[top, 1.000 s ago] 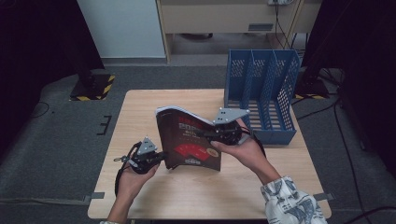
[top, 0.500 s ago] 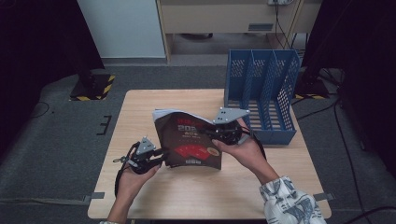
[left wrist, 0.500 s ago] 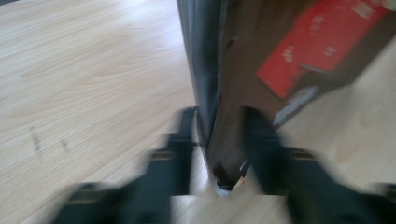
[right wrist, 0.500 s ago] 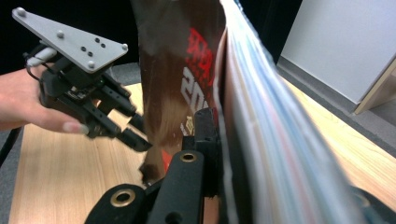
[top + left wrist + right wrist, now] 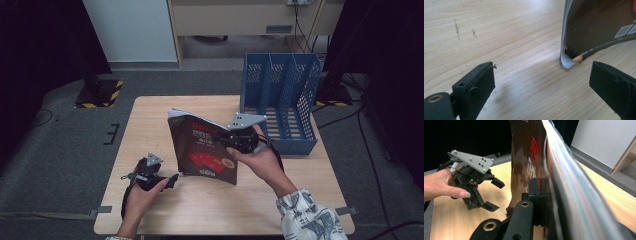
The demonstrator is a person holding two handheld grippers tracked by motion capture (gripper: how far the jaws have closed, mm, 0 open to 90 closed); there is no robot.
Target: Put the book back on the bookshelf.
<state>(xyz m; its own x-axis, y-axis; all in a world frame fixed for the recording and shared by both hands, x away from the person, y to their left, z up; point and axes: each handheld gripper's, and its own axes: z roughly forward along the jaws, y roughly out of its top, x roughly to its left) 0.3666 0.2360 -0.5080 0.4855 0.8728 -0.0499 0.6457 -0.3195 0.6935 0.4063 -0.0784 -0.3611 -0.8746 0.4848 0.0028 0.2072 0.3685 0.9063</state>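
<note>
A dark-covered magazine (image 5: pixel 207 155) with red print stands on edge on the wooden table (image 5: pixel 150 115). My right gripper (image 5: pixel 226 140) is shut on its right side, and the pages (image 5: pixel 564 177) bulge past the jaw in the right gripper view. My left gripper (image 5: pixel 173 179) sits low by the magazine's lower left corner (image 5: pixel 569 62). Its jaws have just been opening and stand wide apart with nothing between them. That corner rests on the table just ahead of them. In the right gripper view the left gripper (image 5: pixel 495 195) is open beside the cover (image 5: pixel 529 150).
A blue slotted file rack (image 5: pixel 280 95) stands at the table's far right, just behind my right hand. Bare wood lies to the left and along the near edge. Dark floor surrounds the table, and a pale cabinet (image 5: pixel 130 30) stands beyond it.
My left gripper has opened, let go of the magazine's lower left edge, and dropped down and left toward the table. The right gripper keeps the magazine upright in about the same place.
</note>
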